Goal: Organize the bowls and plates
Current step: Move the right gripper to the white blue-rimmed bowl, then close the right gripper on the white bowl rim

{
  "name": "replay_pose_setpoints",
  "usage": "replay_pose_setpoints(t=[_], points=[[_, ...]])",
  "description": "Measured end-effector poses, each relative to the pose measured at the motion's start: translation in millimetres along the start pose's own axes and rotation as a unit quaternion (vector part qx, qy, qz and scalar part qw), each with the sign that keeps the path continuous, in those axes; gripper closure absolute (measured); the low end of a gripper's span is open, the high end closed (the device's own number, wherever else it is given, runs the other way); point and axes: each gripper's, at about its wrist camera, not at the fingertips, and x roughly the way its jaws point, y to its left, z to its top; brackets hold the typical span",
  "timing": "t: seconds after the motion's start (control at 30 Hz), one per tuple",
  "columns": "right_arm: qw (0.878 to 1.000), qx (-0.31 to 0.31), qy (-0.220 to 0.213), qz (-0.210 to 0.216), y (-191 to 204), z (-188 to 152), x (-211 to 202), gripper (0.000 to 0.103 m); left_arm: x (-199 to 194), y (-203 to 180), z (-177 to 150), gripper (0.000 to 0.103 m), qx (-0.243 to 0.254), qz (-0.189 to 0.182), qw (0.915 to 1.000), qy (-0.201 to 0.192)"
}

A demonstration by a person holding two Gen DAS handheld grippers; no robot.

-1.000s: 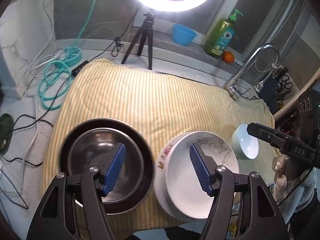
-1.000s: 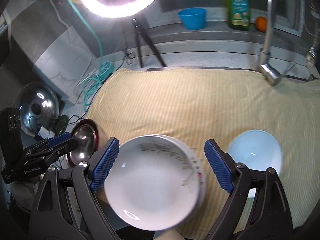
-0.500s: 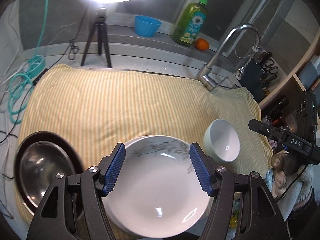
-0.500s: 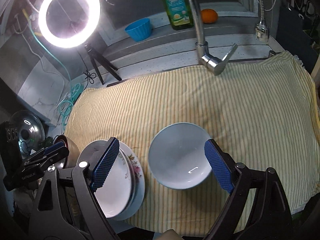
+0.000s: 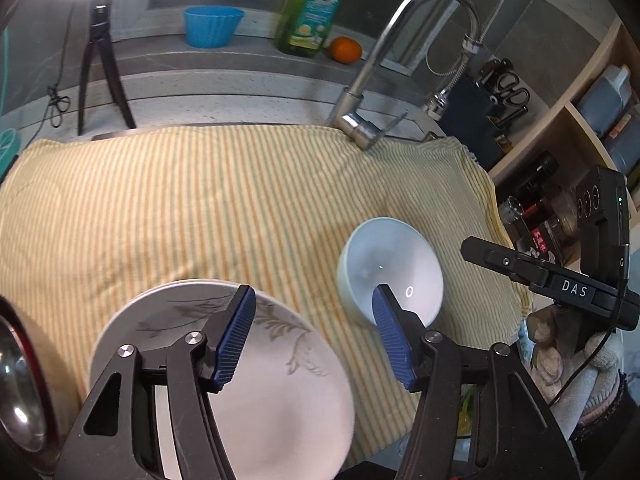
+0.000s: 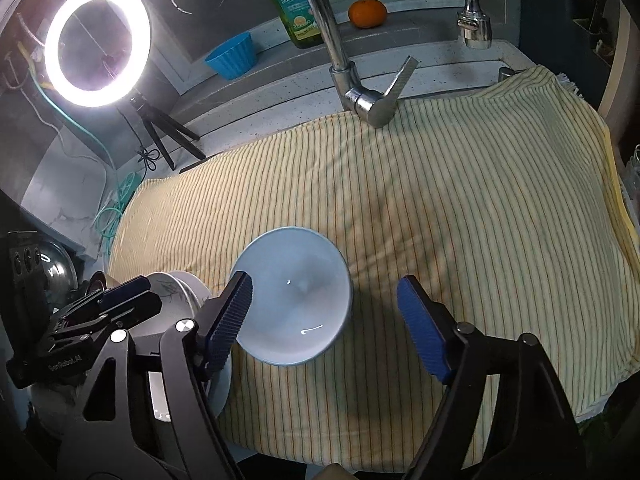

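A white bowl (image 5: 390, 266) (image 6: 294, 294) sits on the striped yellow cloth (image 5: 200, 200) near its front edge. A white plate with a grey leaf pattern (image 5: 240, 364) lies stacked on another plate to its left; it shows partly in the right wrist view (image 6: 180, 292). A steel bowl in a dark dish (image 5: 16, 384) is at the far left. My left gripper (image 5: 312, 336) is open above the gap between plate and bowl. My right gripper (image 6: 326, 320) is open, its left pad over the bowl's left rim.
A tap (image 5: 360, 120) (image 6: 360, 96) stands at the cloth's back edge. A ring light on a tripod (image 6: 96, 44), a blue cup (image 5: 212, 26), a soap bottle (image 5: 312, 4) and an orange (image 6: 367, 13) are behind. Shelves (image 5: 580, 128) stand at the right.
Both grippers have shifted right. The left view moved from the steel bowl over the plate toward the white bowl. The right view moved from the plate to the bowl.
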Motion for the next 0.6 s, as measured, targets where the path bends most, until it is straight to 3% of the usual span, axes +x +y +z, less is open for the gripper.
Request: replay_pose_setpoints(t=[0.2,0.4,0.6], points=[[0.999,0.018,0.021,0.016,-14,-4,13,0.046,22,-16,3,0.065,0.014,-0.012,0.9996,0.022],[0.999,0.026,0.035,0.03,-21,-8,22,0.057,40,-22,6,0.08,0.013,-0.024,0.9986,0.044],[0.998,0.031,0.044,0.042,-26,-9,28,0.066,49,-26,7,0.082,0.013,-0.025,0.9982,0.053]])
